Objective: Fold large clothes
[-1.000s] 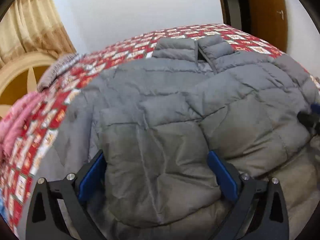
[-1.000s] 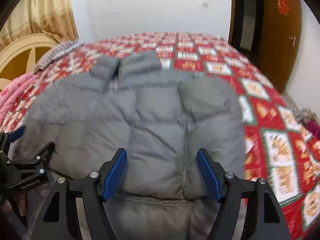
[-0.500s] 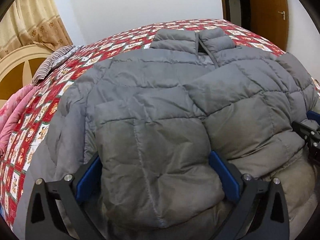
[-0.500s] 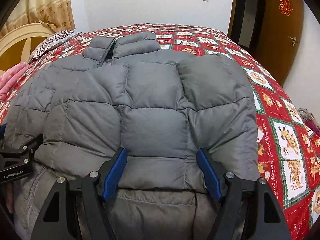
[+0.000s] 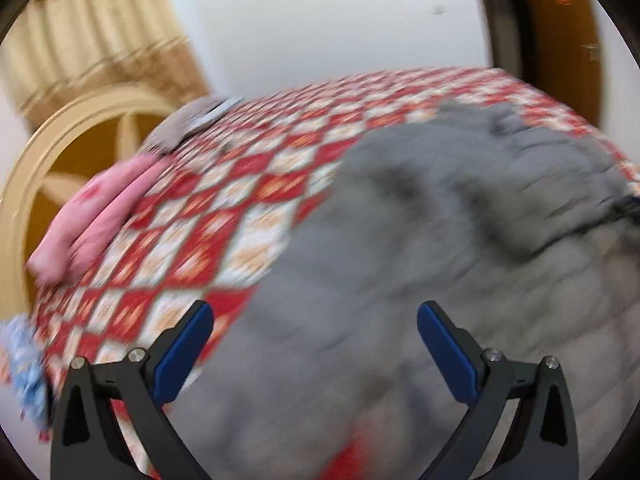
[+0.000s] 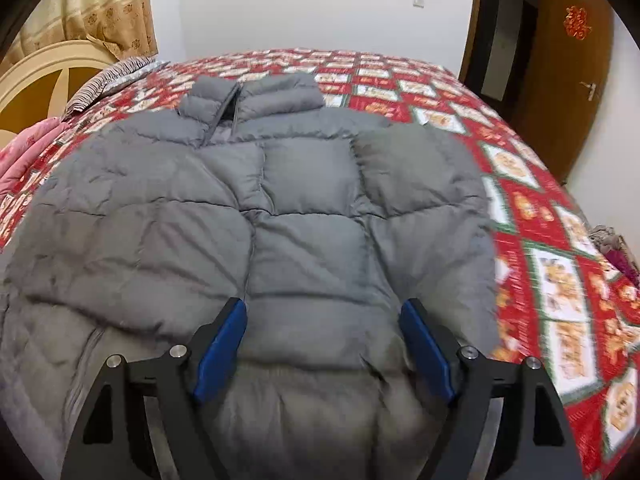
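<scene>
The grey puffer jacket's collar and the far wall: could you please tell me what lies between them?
Only the red patterned bedspread lies between the jacket's collar and the wall; the right wrist view shows it clearly.

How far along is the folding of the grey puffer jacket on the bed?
Done: the grey puffer jacket lies flat on the red patterned bedspread, both sleeves folded across its front. In hand: nothing; the left gripper and right gripper are open. Left: folding the body up.
</scene>
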Available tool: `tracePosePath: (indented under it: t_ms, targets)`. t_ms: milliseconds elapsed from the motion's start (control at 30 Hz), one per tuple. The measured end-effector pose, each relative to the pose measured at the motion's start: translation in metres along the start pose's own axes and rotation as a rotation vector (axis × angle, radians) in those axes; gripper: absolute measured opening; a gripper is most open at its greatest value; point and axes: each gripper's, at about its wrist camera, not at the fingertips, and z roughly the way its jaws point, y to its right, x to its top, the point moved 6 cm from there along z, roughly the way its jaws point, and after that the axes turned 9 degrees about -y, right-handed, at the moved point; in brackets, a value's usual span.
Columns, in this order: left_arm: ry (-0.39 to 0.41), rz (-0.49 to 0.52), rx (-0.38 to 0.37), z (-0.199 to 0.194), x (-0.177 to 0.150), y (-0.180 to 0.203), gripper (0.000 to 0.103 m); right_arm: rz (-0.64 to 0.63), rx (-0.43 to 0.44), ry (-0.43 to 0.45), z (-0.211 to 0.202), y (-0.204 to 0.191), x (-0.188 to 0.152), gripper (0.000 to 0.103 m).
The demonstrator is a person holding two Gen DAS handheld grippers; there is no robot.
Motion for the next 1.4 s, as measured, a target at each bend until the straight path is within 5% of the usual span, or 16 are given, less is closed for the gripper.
tracePosePath:
  t_ms: [167,400,567,633,833,1000,1200,1400]
  targets:
    - [-0.095,-0.158,-0.047,0.010,-0.061,-0.054,0.103,-0.008,0.034,0.040,-0.045,-0.010,-0.026,0.082]
    - [-0.081,-0.228,-0.138,0.019,-0.065,-0.046,0.101,-0.180,0.018,0.116,-0.070,-0.064,-0.069,0.082]
    - [-0.142,-0.225,-0.124,0.050,-0.064,-0.044,0.027,-0.282,-0.015,0.156,-0.074,-0.087,-0.090,0.082]
    - [-0.128,-0.231,-0.126,0.046,-0.056,-0.056,0.018,-0.273,-0.019,0.155,-0.074,-0.085,-0.094,0.082]
    - [-0.100,-0.286,0.061,0.033,-0.019,-0.132,0.015,-0.127,-0.008,0.130,-0.068,-0.052,-0.092,0.082]
    - [-0.022,-0.232,0.152,0.016,0.026,-0.149,0.014,0.011,0.025,0.103,-0.060,-0.025,-0.090,0.082]
    - [0.101,-0.147,0.116,-0.019,0.084,-0.097,0.014,0.047,0.055,0.072,-0.051,-0.019,-0.094,0.082]
    - [0.230,0.028,0.022,-0.067,0.136,0.010,0.014,0.056,0.070,0.060,-0.048,-0.017,-0.098,0.082]
